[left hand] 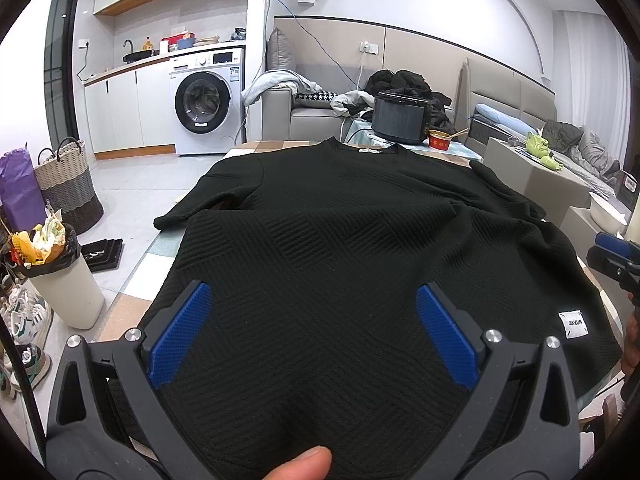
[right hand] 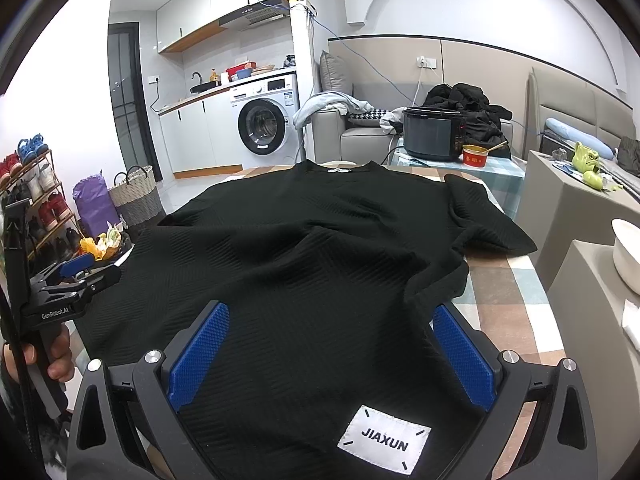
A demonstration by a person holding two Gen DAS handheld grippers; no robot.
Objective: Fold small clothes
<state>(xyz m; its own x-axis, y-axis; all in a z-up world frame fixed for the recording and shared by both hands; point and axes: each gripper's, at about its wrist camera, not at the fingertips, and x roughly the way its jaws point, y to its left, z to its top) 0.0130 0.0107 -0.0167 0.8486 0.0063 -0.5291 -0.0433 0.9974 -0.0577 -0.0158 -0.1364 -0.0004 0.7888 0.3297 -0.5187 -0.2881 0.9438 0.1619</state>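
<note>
While the black knit top lies spread before us, we list the scene from largest to smallest.

Table: a checked tablecloth (right hand: 508, 292) in tan, white and pale blue covers it; we see it bare to the right of the garment.

Garment: a black textured short-sleeved top (left hand: 340, 208) (right hand: 320, 240) lies on the table, neckline at the far edge, hem nearest us, both sleeves out to the sides; the fabric is rumpled across the middle.

Cooker: a dark electric cooker (right hand: 434, 134) stands on the far end of the table, beyond the neckline, with a red bowl (right hand: 476, 156) just beside it.

Left gripper (left hand: 314, 304) (right hand: 76, 270): we hold it over the hem's left part, its blue pads wide apart with cloth showing between them, gripping nothing; a thumb tip (left hand: 304, 464) shows at the bottom edge.

Right gripper (right hand: 332, 324) (left hand: 616, 256): we hold it over the hem's right part, fingers likewise spread and clamping nothing.

Label: a white patch reading JIAXUN (right hand: 384, 444) (left hand: 574, 323) sits near the hem, low between the right gripper's fingers.
</note>
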